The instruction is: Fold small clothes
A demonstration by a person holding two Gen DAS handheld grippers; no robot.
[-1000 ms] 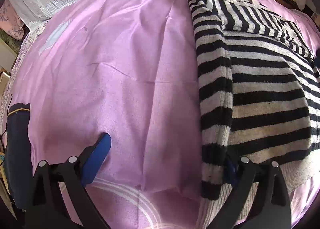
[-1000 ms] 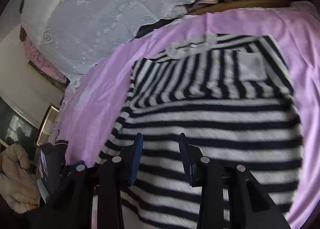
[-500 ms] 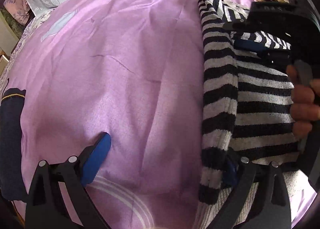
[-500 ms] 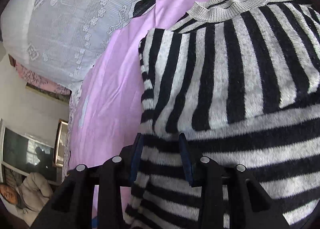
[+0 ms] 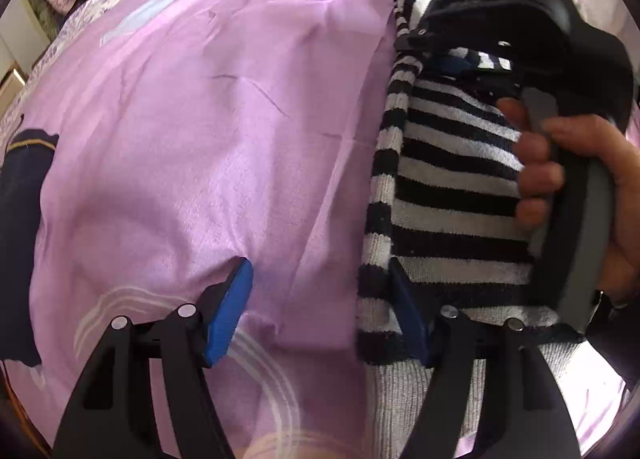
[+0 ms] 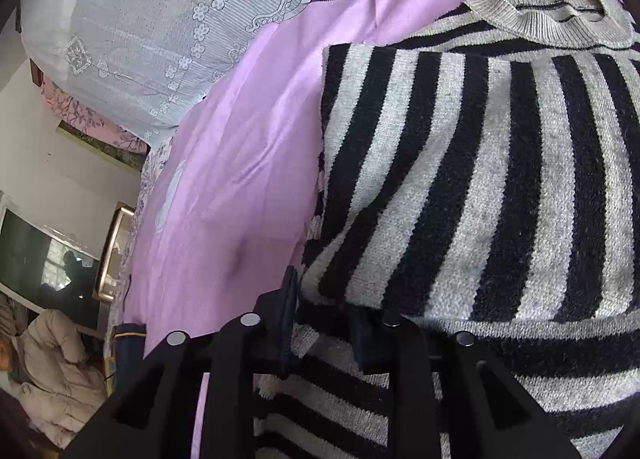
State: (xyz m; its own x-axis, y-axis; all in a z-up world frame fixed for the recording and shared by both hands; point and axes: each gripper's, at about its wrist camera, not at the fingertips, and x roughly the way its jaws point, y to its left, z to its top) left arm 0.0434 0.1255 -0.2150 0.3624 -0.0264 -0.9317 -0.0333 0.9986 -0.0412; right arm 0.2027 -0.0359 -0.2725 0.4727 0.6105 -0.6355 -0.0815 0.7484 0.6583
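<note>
A black-and-grey striped sweater lies on a pink sheet, its sides folded in. My left gripper is open wide at the sweater's near left edge, its right finger touching the folded sleeve edge, its left finger on bare sheet. My right gripper, held by a hand, sits over the sweater's far left part. In the right wrist view the sweater fills the frame, with its grey collar at the top; the gripper has its jaws set narrowly apart around the folded edge.
A dark navy garment lies at the sheet's left edge. White lace cloth covers the bed's far side. A person in a beige jacket sits beyond the left edge, beside a framed mirror.
The right gripper has moved forward and left over the sweater to its folded left edge and now shows in the left wrist view. The left gripper has stayed open at the near edge.
</note>
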